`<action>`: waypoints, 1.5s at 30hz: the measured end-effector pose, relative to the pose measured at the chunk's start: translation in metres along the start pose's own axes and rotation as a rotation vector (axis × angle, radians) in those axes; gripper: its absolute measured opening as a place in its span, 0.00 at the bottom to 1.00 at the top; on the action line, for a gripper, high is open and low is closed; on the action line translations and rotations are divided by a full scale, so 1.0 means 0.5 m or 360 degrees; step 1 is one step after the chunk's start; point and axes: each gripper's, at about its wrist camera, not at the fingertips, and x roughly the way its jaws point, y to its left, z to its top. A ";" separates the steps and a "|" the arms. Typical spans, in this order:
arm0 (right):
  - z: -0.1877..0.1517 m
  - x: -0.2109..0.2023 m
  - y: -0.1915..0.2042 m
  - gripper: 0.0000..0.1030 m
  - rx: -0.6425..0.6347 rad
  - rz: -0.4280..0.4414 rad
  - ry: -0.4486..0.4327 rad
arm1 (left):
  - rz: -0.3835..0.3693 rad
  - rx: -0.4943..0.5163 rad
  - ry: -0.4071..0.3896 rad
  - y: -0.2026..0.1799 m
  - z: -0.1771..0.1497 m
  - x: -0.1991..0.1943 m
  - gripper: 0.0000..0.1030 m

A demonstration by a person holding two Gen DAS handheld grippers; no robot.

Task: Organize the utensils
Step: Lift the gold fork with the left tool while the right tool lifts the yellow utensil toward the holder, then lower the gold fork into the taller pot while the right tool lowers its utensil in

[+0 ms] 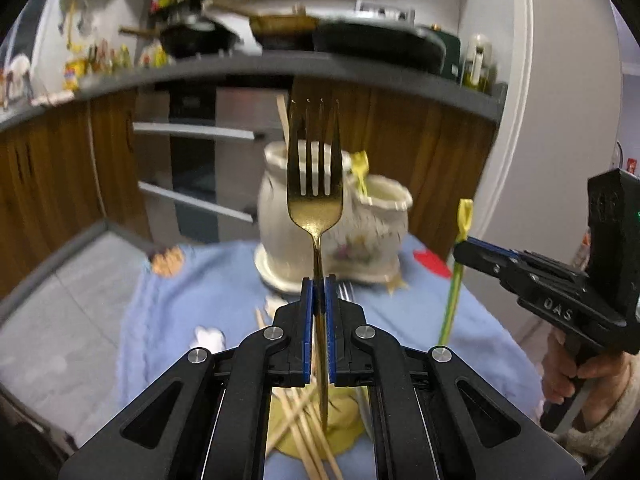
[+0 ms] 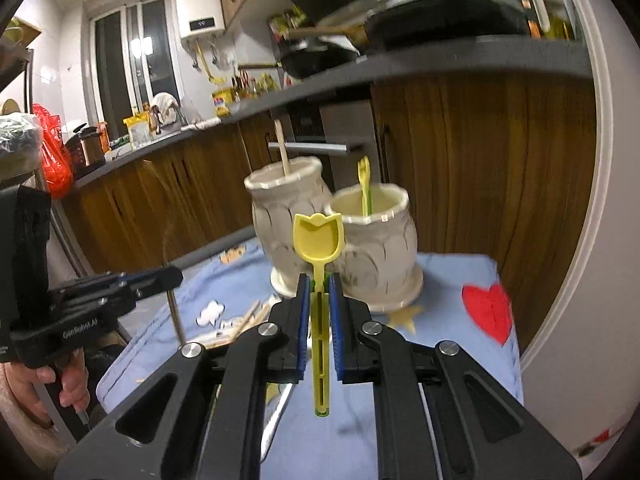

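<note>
utensils, two in hand. left gripper point(image 1: 319, 280): jaws clamped on the handle of a gold fork point(image 1: 315, 184), which stands upright with its tines up, lifted clear of the blue cloth point(image 1: 168, 300) that covers the counter. right gripper point(image 2: 320, 280): jaws clamped on the stem of a yellow plastic spoon point(image 2: 318, 240) with a tulip-shaped bowl, also upright, bowl on top; its slotted handle runs down between the blue pads point(image 2: 303, 320).

holders: two cream ceramic jars joined side by side on one base, standing on the cloth ahead of both grippers. taller jar point(image 2: 280, 208) holds a wooden stick point(image 2: 282, 152); shorter jar point(image 2: 376, 248) holds a yellow plastic fork point(image 2: 365, 184) with a green stem.

loose stock on the cloth: a bundle of wooden chopsticks point(image 1: 304, 432) lying across a yellow patch below the left gripper; a silver utensil point(image 2: 276, 412), only partly seen under the right gripper.

cloth markings: red heart point(image 2: 488, 308), white and yellow shapes.

backdrop, blurred: wooden kitchen cabinets point(image 2: 460, 160), dark worktop with pans and bottles. each gripper is held by a hand point(image 1: 568, 364) at the frame edge.
</note>
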 end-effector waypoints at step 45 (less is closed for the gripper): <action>0.141 0.200 -0.116 0.10 0.0202 -0.0113 -0.0080 | 0.0102 -0.0019 -0.0117 0.055 0.227 0.179 0.06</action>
